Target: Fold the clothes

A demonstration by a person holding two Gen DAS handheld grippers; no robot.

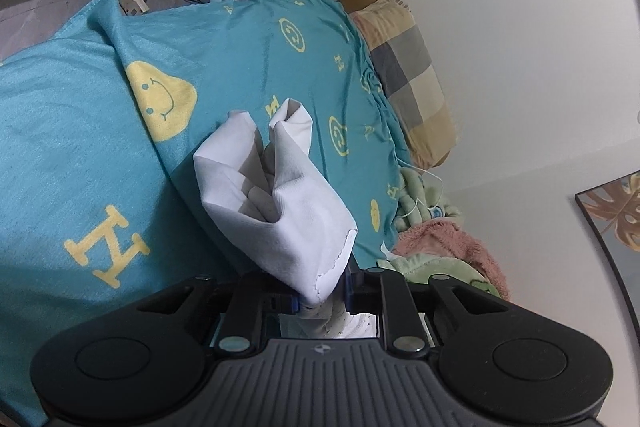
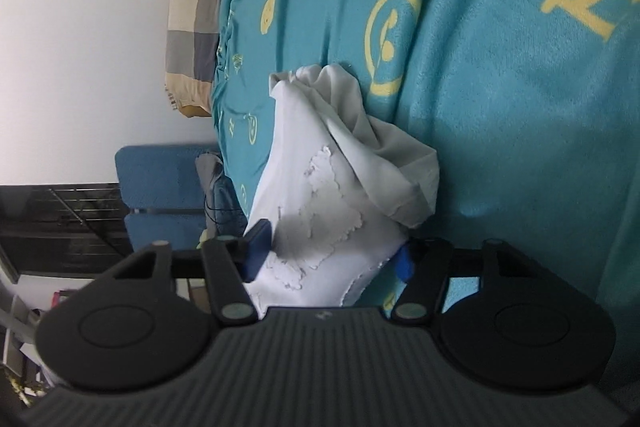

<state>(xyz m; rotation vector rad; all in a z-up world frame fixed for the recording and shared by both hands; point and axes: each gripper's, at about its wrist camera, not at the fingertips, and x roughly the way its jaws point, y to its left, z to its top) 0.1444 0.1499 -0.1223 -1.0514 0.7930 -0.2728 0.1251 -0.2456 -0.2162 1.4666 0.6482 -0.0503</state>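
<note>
The left gripper (image 1: 322, 297) pinches a crumpled white cotton garment (image 1: 276, 195) above the teal patterned bedsheet (image 1: 72, 147); the right gripper (image 2: 328, 259) jaws, partly spread, bracket the garment.

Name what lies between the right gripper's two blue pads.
In the right wrist view, the white garment lies in the right gripper, its ragged edge bunched there, over the teal bedspread.

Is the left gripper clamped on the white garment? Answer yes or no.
Yes: the left gripper has its blue pads pinched on a bunched edge of the white garment.
</note>
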